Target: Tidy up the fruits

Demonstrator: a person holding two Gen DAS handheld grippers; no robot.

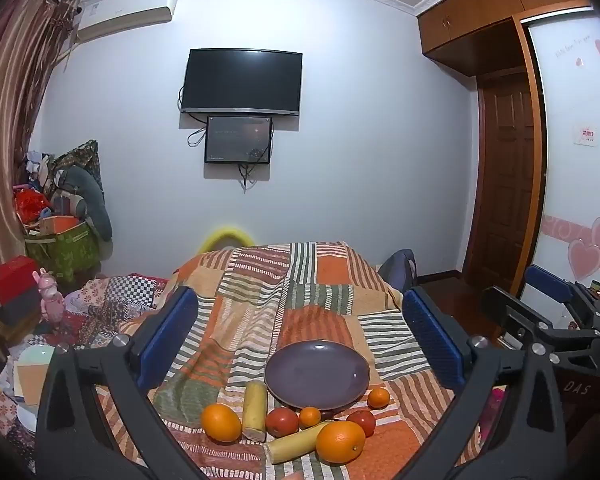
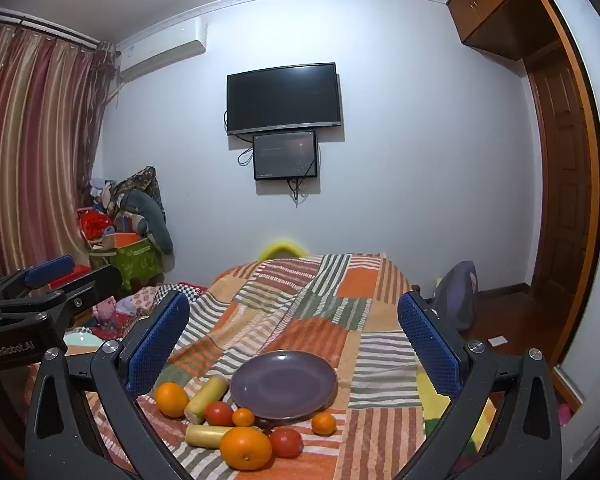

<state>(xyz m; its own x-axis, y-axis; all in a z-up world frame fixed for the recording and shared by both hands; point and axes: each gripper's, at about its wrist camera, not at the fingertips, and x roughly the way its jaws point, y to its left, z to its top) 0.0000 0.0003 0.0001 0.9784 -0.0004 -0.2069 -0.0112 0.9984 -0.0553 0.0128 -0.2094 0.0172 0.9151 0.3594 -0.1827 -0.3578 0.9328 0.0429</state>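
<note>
An empty purple plate [image 1: 317, 374] [image 2: 284, 385] lies on a striped patchwork blanket [image 1: 300, 300] [image 2: 312, 304]. In front of it lie two large oranges [image 1: 221, 422] [image 1: 340, 441] [image 2: 172, 399] [image 2: 245, 448], two small oranges [image 1: 310, 416] [image 1: 378, 397], two red tomatoes [image 1: 282, 421] [image 1: 362, 422], two yellow corn-like pieces [image 1: 255, 410] [image 1: 296, 442] and a small dark fruit [image 2: 265, 424]. My left gripper [image 1: 300, 336] is open and empty, above the fruit. My right gripper [image 2: 294, 340] is open and empty, beside it on the right.
A wall TV [image 1: 242, 82] and a small screen [image 1: 238, 140] hang ahead. Piled bags and boxes [image 1: 60, 220] stand at the back left by a curtain [image 1: 8, 120]. A wooden door [image 1: 504, 184] and wardrobe are at the right. Cluttered bedding [image 1: 100, 304] lies left of the blanket.
</note>
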